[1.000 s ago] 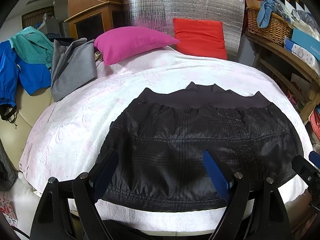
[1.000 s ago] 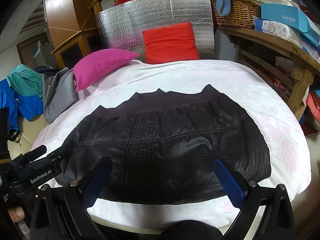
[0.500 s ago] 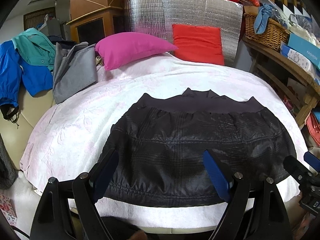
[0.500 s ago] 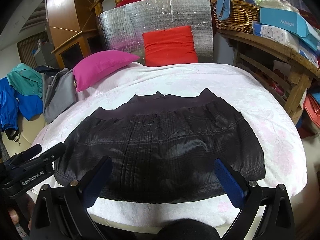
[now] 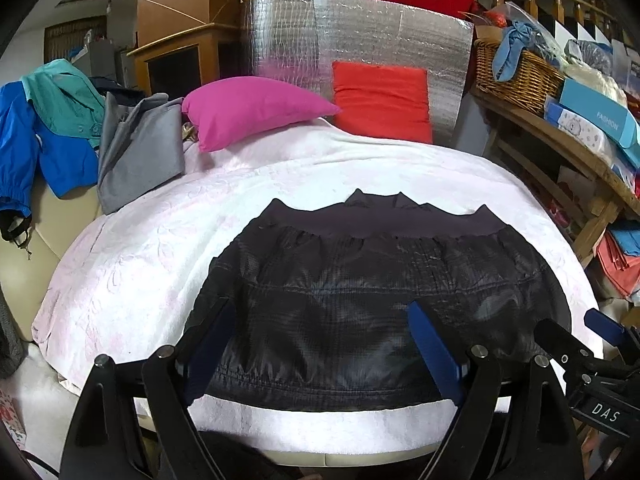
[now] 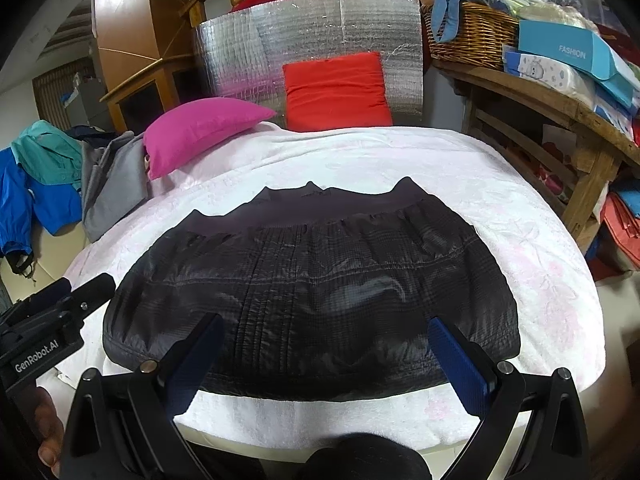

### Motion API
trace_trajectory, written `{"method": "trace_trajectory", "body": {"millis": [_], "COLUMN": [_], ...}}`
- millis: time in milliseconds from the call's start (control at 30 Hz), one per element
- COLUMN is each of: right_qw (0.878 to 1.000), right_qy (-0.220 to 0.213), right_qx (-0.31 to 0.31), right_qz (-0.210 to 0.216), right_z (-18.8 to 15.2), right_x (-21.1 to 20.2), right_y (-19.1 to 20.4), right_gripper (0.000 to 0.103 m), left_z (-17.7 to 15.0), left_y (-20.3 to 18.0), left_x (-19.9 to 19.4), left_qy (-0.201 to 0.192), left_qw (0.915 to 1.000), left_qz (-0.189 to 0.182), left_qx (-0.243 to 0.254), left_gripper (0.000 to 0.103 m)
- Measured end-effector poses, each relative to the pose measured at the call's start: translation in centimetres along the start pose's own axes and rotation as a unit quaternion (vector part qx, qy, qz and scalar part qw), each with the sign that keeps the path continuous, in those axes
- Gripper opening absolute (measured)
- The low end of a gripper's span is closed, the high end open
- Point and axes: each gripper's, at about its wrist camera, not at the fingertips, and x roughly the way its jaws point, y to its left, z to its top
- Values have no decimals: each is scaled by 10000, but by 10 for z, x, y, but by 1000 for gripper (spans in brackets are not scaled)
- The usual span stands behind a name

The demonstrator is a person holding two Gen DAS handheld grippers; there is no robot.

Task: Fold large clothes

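Item: 1 black quilted garment point(image 5: 372, 304) lying flat and spread on the white blanket point(image 5: 140, 264), elastic band at the far side, hem at the near edge; left gripper point(image 5: 320, 344) and right gripper point(image 6: 332, 356) both hover over the near hem, jaws wide and holding nothing. Handling, as judged: take the 2 near hem corners together, 1 per gripper, pinch only the garment and not the blanket, and carry them evenly toward the band. Count: 2 cushions, namely 1 pink cushion point(image 5: 252, 112) and 1 red cushion point(image 5: 380, 100); 1 wicker basket point(image 5: 516, 76); 1 grey garment point(image 5: 136, 152) at far left.
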Motion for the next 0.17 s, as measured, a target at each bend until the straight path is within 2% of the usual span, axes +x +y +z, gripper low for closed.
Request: {"method": "trace_trajectory", "body": {"millis": [167], "right_qw": [10000], "right_qy": [50], "right_qx": [-19], "right_qz": [-10], "right_z": [-1], "right_x": [5], "right_y": [2], "right_gripper": [103], "left_z": [0], "left_y": [-3], "left_x": [-1], "left_qy": [-77], "left_qw": [9999], "left_qz": [-31], "left_qx": [65], "left_gripper": [90]}}
